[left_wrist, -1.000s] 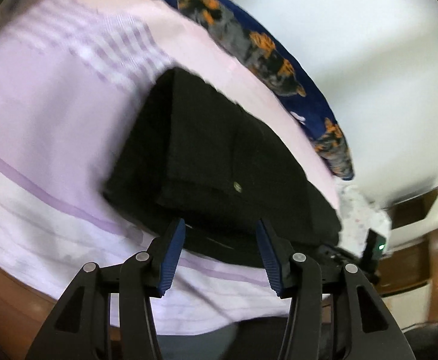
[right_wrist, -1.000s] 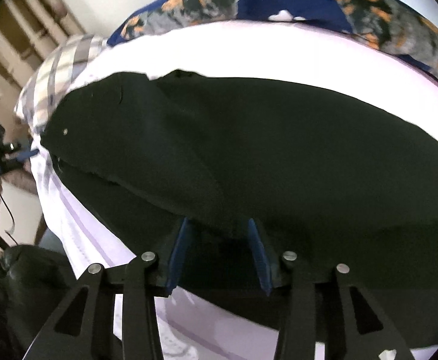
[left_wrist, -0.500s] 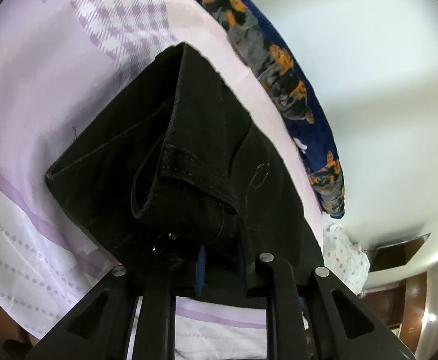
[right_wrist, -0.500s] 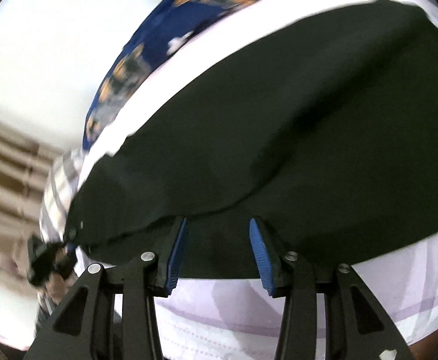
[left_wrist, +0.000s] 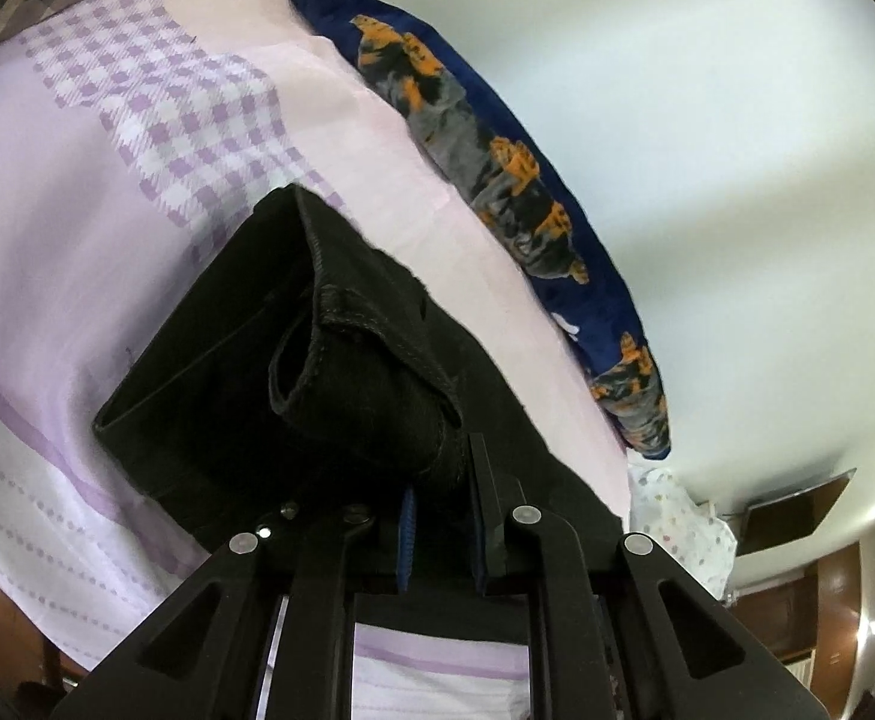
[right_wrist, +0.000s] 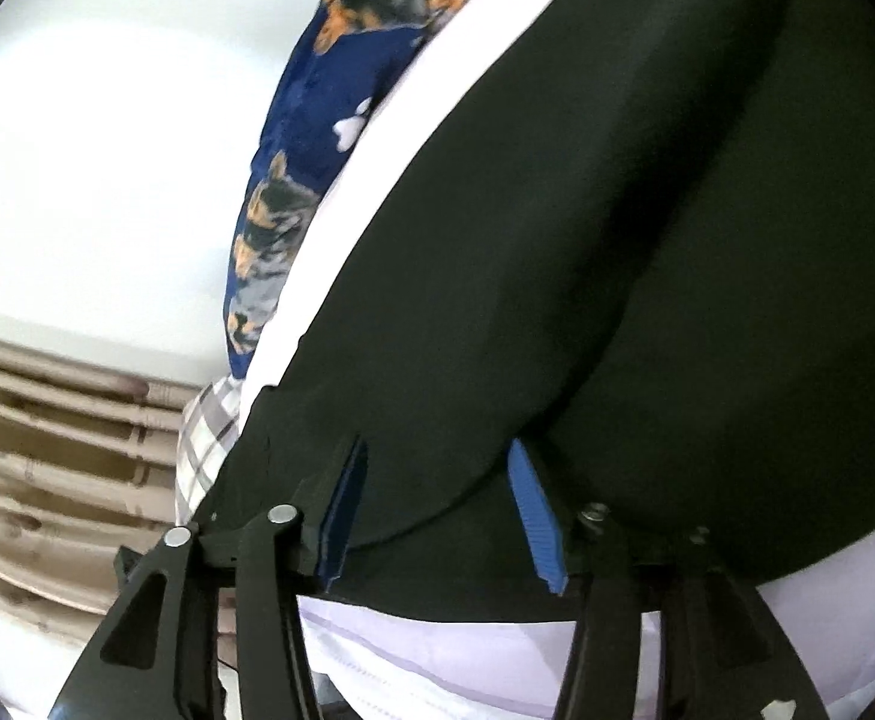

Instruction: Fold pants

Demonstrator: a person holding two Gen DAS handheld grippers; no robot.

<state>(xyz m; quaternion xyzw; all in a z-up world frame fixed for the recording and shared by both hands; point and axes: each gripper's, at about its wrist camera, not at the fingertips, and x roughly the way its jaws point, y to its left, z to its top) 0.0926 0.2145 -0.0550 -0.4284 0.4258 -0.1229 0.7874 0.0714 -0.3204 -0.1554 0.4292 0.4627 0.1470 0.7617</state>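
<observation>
Between my left tongs (left_wrist: 440, 504) a bunched hem of the black pants (left_wrist: 341, 384) is clenched, raised off the bed (left_wrist: 77, 192). My right tongs (right_wrist: 437, 510) gape, pants (right_wrist: 617, 240) fabric lying between and ahead.

The pants (left_wrist: 341, 372) are black all over, with thin pale stitching along the seams. The bed sheet (left_wrist: 107, 180) is light purple with a patch of purple and white checks, plus darker purple stripes and rows of little dots near the edge. The blanket (left_wrist: 497, 162) is dark blue with orange, grey and black dogs (and white paw prints (right_wrist: 353, 126)). The pillow (right_wrist: 209, 438) has grey and white checks. The curtain (right_wrist: 47, 468) is brown and tan. Both grippers are black with blue pads (right_wrist: 533, 516).
</observation>
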